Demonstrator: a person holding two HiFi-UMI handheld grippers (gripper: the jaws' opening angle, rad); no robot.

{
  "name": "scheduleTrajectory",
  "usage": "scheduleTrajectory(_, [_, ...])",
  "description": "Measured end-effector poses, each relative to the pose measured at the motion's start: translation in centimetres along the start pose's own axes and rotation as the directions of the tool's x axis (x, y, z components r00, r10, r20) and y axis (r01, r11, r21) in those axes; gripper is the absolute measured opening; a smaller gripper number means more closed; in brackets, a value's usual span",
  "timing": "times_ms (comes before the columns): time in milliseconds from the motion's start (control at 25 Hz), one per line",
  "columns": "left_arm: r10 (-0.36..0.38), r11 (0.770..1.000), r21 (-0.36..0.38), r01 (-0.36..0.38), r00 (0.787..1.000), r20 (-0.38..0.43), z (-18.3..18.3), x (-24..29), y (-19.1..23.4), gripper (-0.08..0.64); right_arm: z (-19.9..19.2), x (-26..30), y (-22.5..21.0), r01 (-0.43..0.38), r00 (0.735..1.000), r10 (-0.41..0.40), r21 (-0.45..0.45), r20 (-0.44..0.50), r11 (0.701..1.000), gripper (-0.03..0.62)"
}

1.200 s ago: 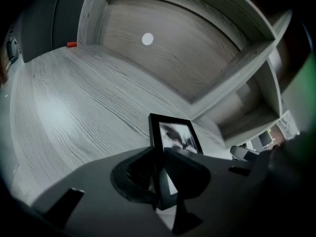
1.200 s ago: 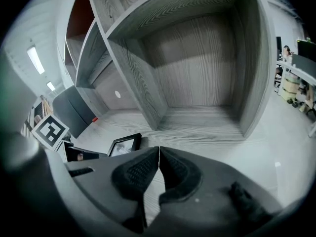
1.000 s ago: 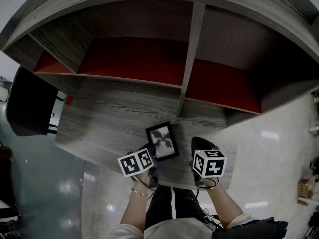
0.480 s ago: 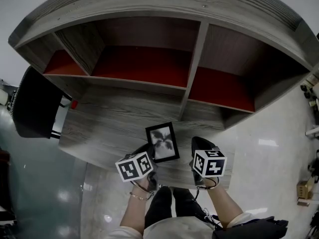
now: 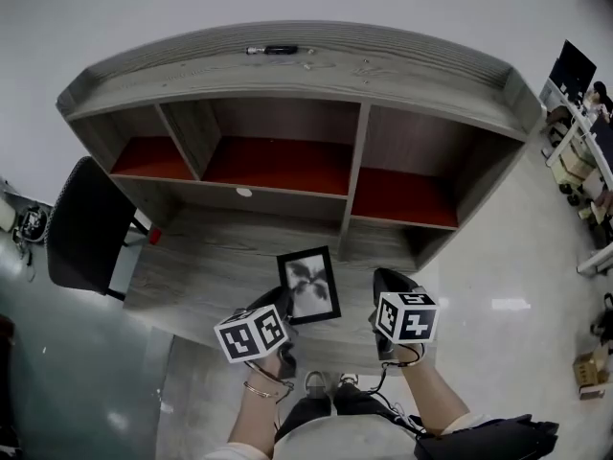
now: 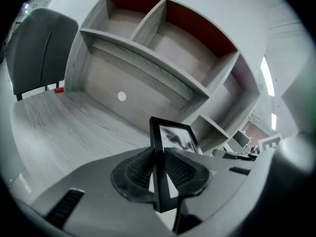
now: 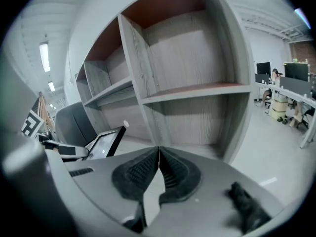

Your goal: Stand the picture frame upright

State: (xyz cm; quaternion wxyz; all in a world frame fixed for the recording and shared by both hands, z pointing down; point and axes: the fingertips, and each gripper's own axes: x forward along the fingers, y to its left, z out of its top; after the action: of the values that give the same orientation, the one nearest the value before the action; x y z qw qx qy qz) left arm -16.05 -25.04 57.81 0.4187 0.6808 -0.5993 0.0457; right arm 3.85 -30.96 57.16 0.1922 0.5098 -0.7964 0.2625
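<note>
A black picture frame (image 5: 308, 286) with a grey leaf-like print stands near the front edge of the grey wooden desk (image 5: 201, 266). My left gripper (image 5: 281, 302) is shut on its left edge. In the left gripper view the frame (image 6: 174, 136) rises upright between the ribbed pads (image 6: 139, 171). My right gripper (image 5: 388, 284) hovers just right of the frame, shut with nothing between its pads (image 7: 143, 171). From the right gripper view the frame (image 7: 106, 142) shows at the left, leaning back slightly.
A hutch (image 5: 354, 171) with red-backed compartments rises behind the desk. A dark pen-like thing (image 5: 276, 51) lies on its top. A black chair (image 5: 86, 223) stands at the desk's left end. Office desks (image 5: 584, 132) are at the far right.
The head view has pulled back, so the hutch's top and more floor now show. Both grippers and the frame keep about the same places on the desk.
</note>
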Motion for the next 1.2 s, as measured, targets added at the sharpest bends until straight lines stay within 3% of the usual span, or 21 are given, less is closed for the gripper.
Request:
scheduleTrajectory(240, [-0.074,0.997,0.015,0.073,0.993,0.096,3.9,-2.6,-2.6,0.072,3.9,-2.5,0.8,0.011,0.996,-0.010,-0.014,0.088,1.000,0.032])
scheduleTrajectory(600, [-0.146,0.988,0.081,0.131,0.963,0.228,9.4,-6.3,-5.3,0.072,8.6,-4.4,2.6,0.004,0.982,0.003,-0.038,0.191,0.999,0.032])
scheduleTrajectory(880, [-0.191,0.978,0.142,0.154,0.932,0.308,12.9,-9.2,-7.2,0.072,12.5,-6.2,3.9,0.008,0.961,0.011,-0.067,0.275,0.998,0.032])
scheduleTrajectory(1200, [-0.260,0.960,0.206,0.191,0.882,0.394,17.2,-12.5,-10.3,0.072,16.7,-9.0,4.7,0.023,0.937,0.012,-0.095,0.350,0.995,0.032])
